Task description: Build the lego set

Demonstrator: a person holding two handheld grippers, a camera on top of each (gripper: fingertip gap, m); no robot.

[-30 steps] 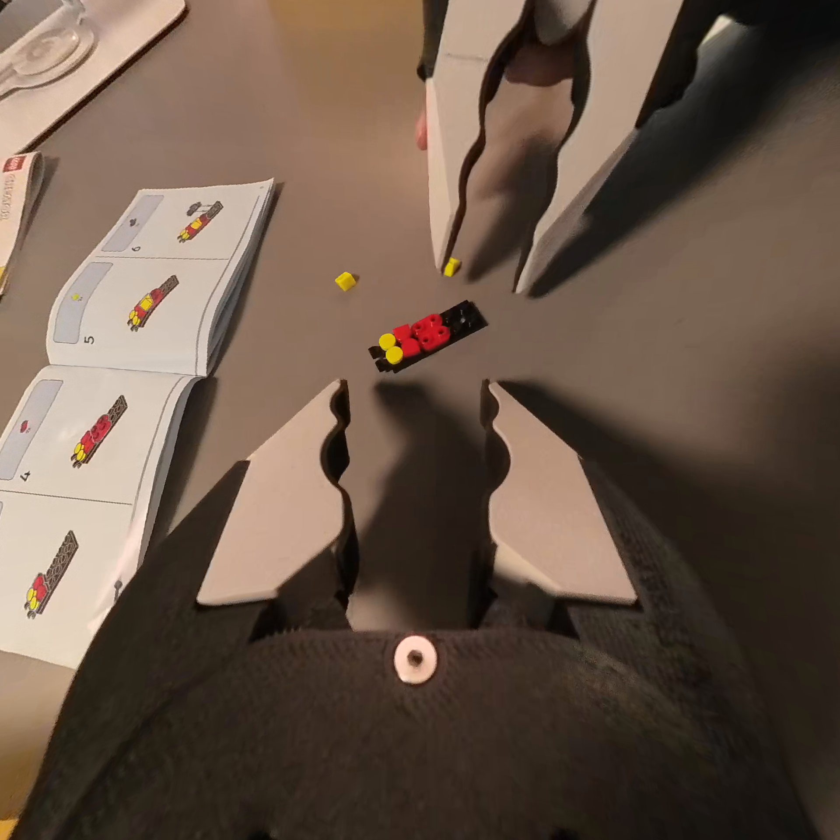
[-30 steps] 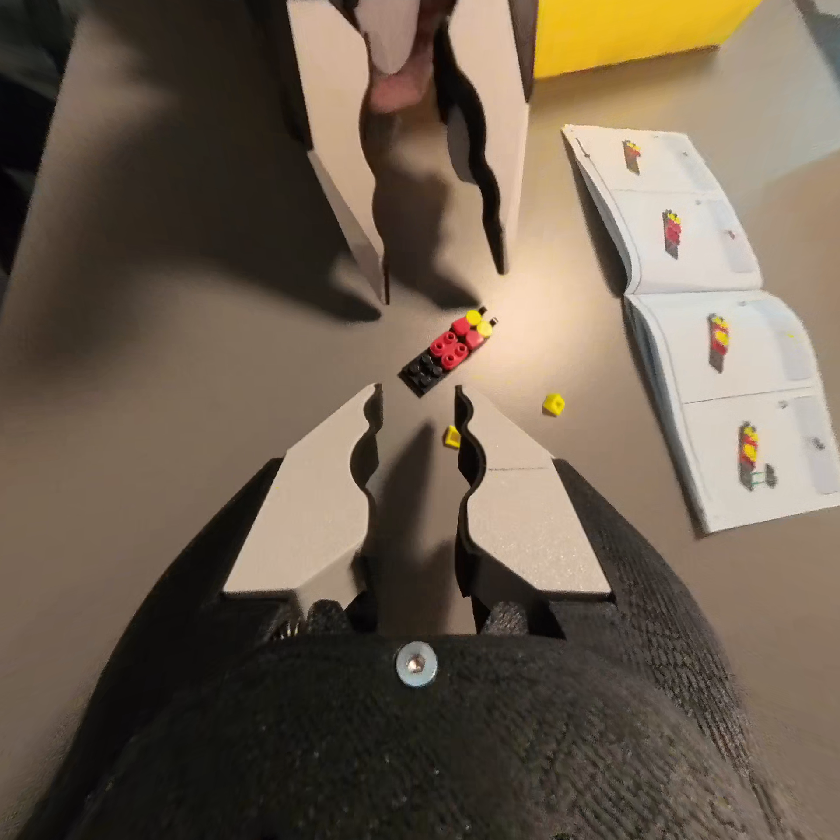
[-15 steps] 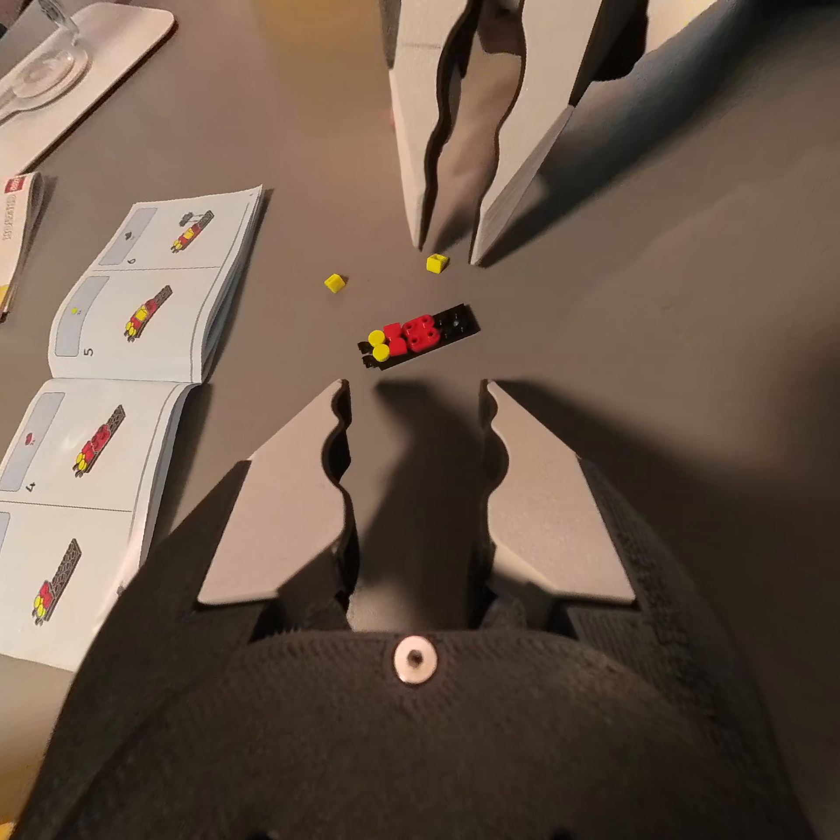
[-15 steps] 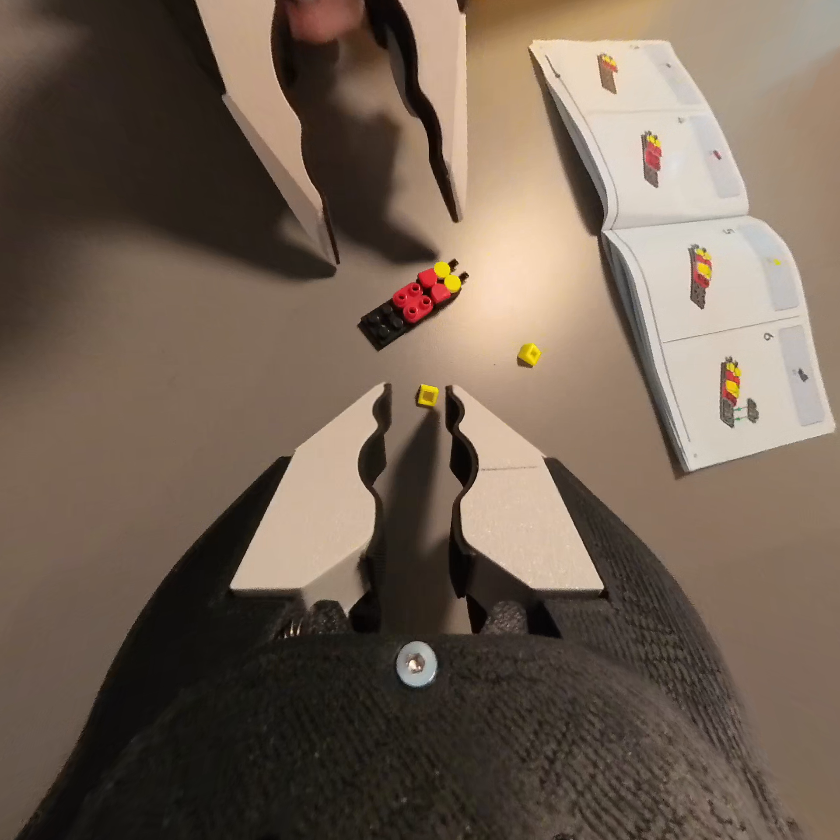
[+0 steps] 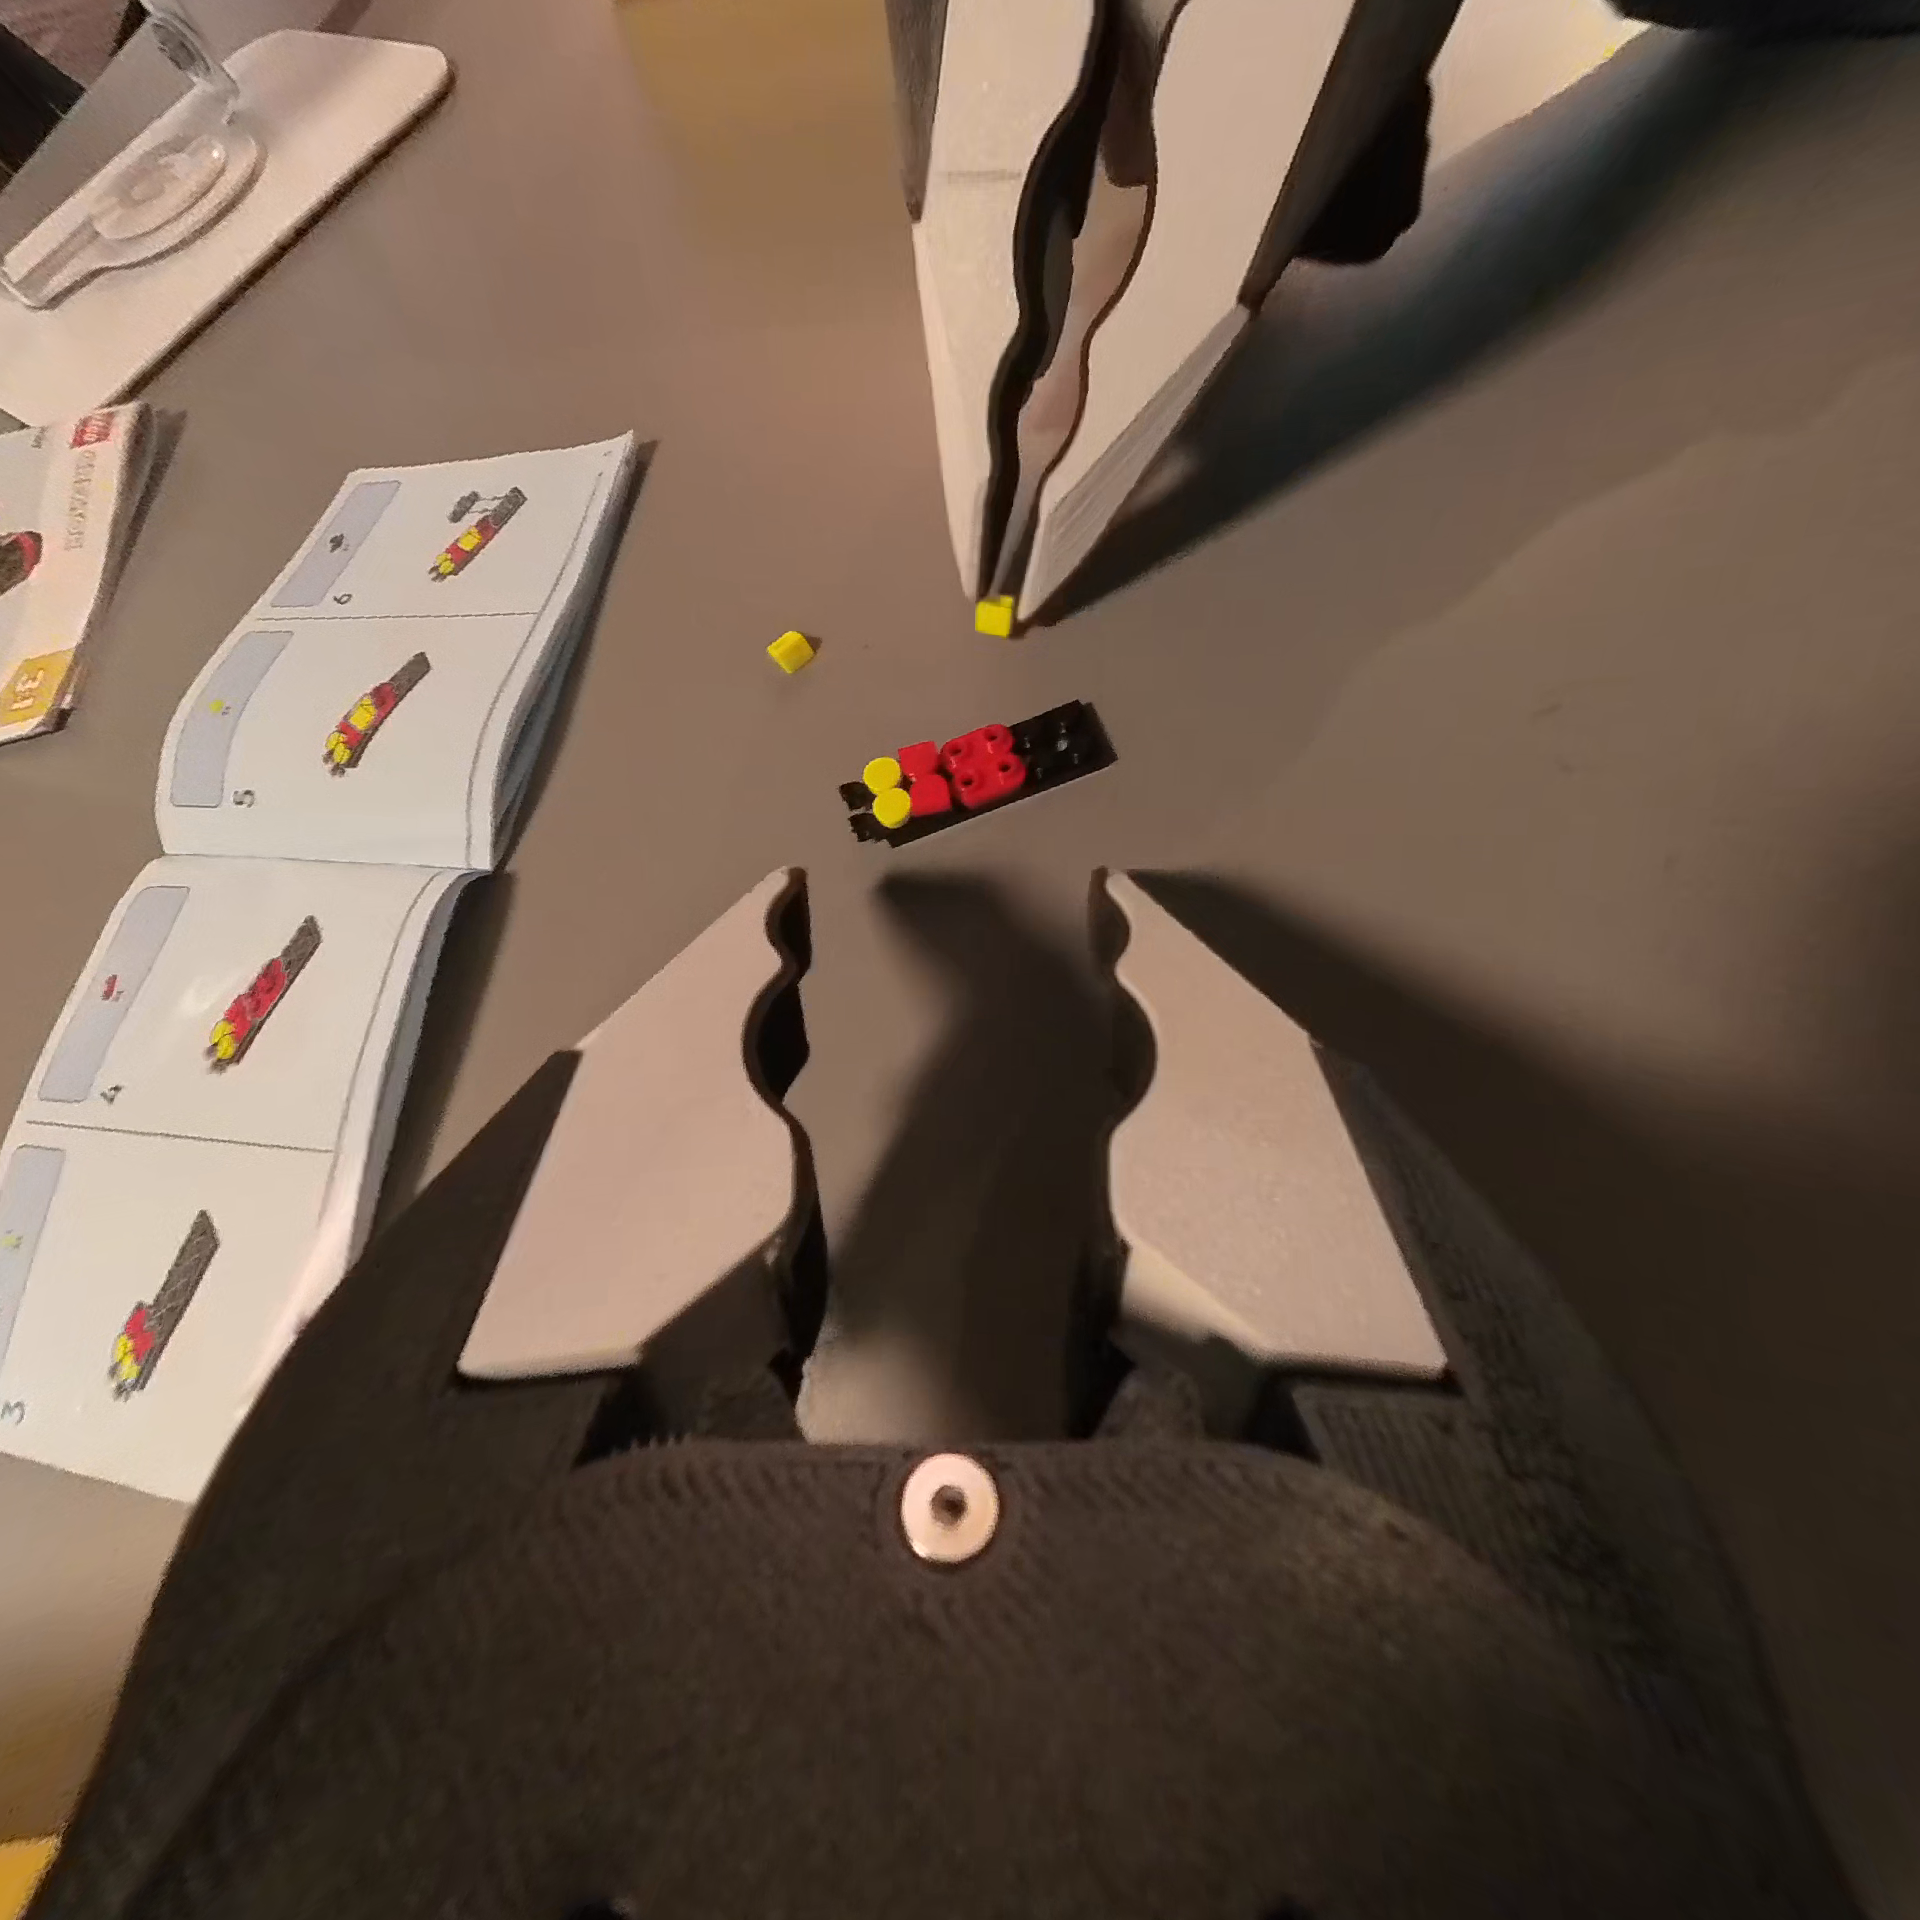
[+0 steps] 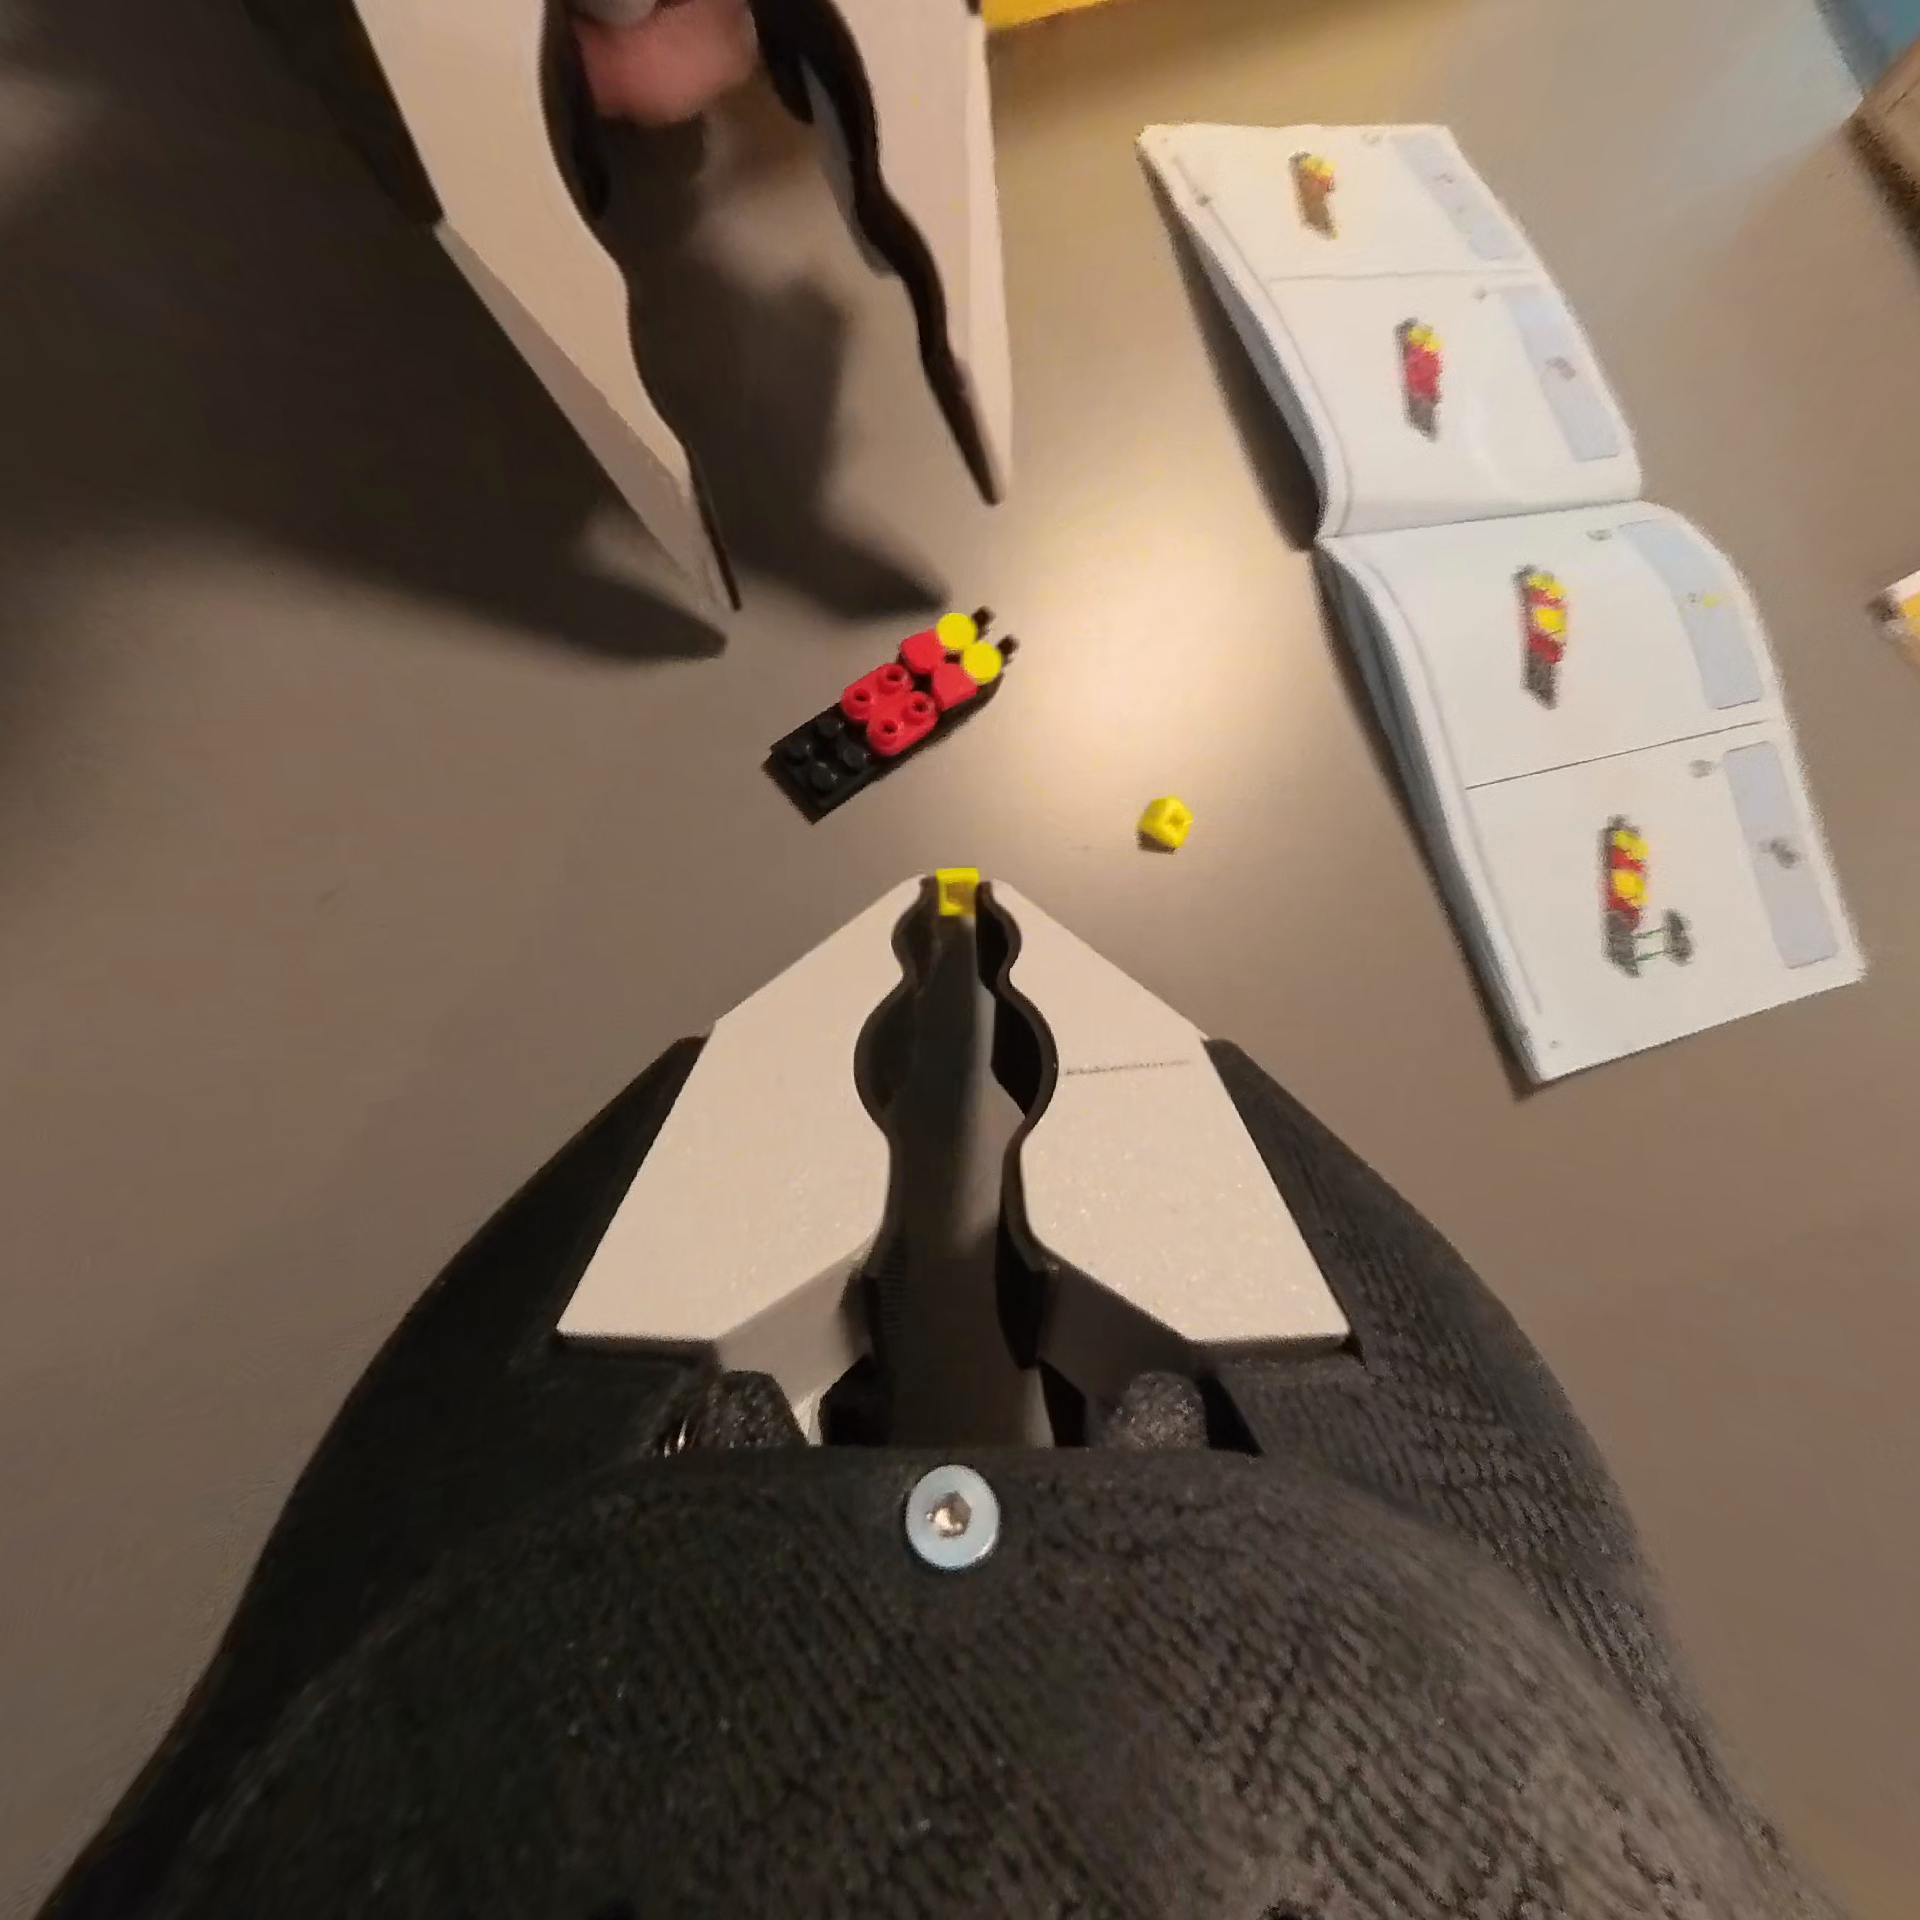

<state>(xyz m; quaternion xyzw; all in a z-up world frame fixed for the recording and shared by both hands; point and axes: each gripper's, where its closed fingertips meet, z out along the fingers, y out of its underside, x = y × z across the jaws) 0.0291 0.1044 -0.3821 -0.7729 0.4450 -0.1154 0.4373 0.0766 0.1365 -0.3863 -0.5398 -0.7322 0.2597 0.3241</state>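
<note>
A small build, a black plate carrying red bricks and two yellow round studs, lies on the grey table. My right gripper is shut on a small yellow brick at its tips, just short of the build; it shows in the left wrist view pinching that brick at the table. My left gripper is open and empty, just short of the build's other side; it shows in the right wrist view. A second yellow brick lies loose.
An open instruction booklet lies beside the build. A white mat with a clear glass stem is at the far left, another booklet beside it. A yellow box edge shows at the top. The tips of one gripper are about 7 cm away from the tips of the other.
My right gripper has closed from open onto the small yellow brick on the table. My left gripper has stayed open and hardly moved.
</note>
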